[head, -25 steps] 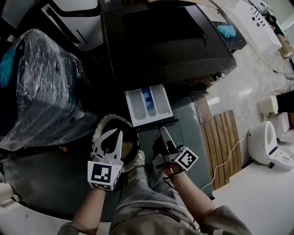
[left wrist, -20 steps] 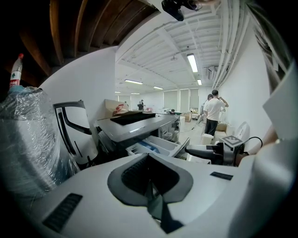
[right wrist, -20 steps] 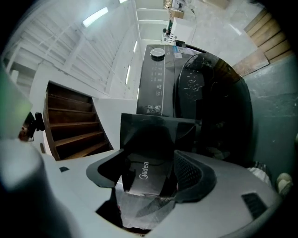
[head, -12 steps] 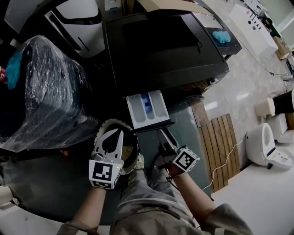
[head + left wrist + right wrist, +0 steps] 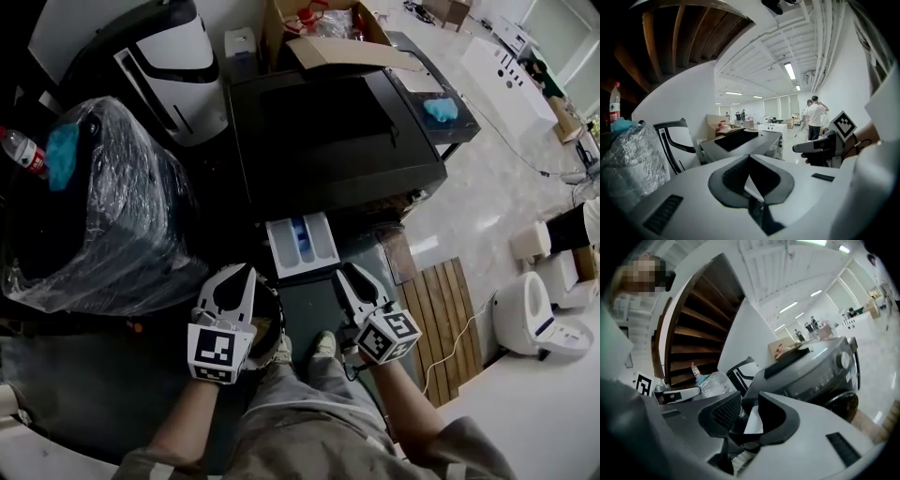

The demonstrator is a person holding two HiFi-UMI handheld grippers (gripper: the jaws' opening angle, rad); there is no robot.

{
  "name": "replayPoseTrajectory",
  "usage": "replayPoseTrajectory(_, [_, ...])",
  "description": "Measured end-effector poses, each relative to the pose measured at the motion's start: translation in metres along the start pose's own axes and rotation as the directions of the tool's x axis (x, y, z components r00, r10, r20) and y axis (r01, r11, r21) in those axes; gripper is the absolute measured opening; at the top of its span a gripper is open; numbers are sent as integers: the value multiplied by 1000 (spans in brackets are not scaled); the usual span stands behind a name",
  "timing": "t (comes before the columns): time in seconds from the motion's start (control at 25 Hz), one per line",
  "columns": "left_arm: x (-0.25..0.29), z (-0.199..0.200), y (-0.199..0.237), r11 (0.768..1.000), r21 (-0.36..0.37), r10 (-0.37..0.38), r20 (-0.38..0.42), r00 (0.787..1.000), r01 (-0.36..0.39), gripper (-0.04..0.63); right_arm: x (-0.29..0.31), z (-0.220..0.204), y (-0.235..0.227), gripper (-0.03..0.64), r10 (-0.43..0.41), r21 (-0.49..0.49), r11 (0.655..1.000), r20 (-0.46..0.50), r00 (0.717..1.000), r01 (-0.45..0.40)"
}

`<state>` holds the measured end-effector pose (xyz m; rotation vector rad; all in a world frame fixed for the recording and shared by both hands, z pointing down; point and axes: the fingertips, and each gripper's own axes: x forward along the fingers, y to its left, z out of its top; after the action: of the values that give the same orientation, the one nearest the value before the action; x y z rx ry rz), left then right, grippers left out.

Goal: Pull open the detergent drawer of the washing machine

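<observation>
The dark washing machine [image 5: 337,122] stands ahead of me. Its white detergent drawer [image 5: 302,246], with a blue compartment, sticks out of the front. My left gripper [image 5: 244,272] hovers left of the drawer and short of it, shut with nothing held. My right gripper [image 5: 345,272] hangs right of the drawer and clear of it. Its jaws are closing, a narrow gap still shows between the pads, and nothing is gripped. From the left gripper view the left gripper [image 5: 749,158] has its tips together, with the machine [image 5: 745,140] beyond. Through the right gripper [image 5: 750,401] I see the machine's front [image 5: 811,366].
A bulky plastic-wrapped load [image 5: 94,206] with a bottle [image 5: 23,150] fills the left. A white appliance [image 5: 178,56] and a cardboard box [image 5: 328,33] sit behind the machine. A wooden slat board [image 5: 455,309] and a white device [image 5: 530,314] lie right. A round ring [image 5: 270,328] sits under the left gripper.
Both grippers have risen. The right gripper has rolled so its marker cube faces up, and its jaws have narrowed. The drawer stays pulled out.
</observation>
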<state>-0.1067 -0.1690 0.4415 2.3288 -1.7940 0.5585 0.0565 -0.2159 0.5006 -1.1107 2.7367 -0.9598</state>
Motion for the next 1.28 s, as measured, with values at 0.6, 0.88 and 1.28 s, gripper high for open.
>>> replayPoseTrajectory(0.6, [-35, 91, 5, 995, 97, 15, 106, 994, -25, 17, -41, 150, 95, 55, 25, -489, 872, 101, 995, 28])
replayPoseTrajectory(0.88, [-70, 155, -2, 999, 28, -42, 250, 967, 36, 17, -71, 195, 154, 44, 99, -607, 795, 125, 987, -3])
replayPoseTrajectory(1.28, [-98, 185, 9, 999, 47, -16, 285, 958, 2, 17, -99, 232, 206, 43, 188, -655, 754, 165, 968, -35])
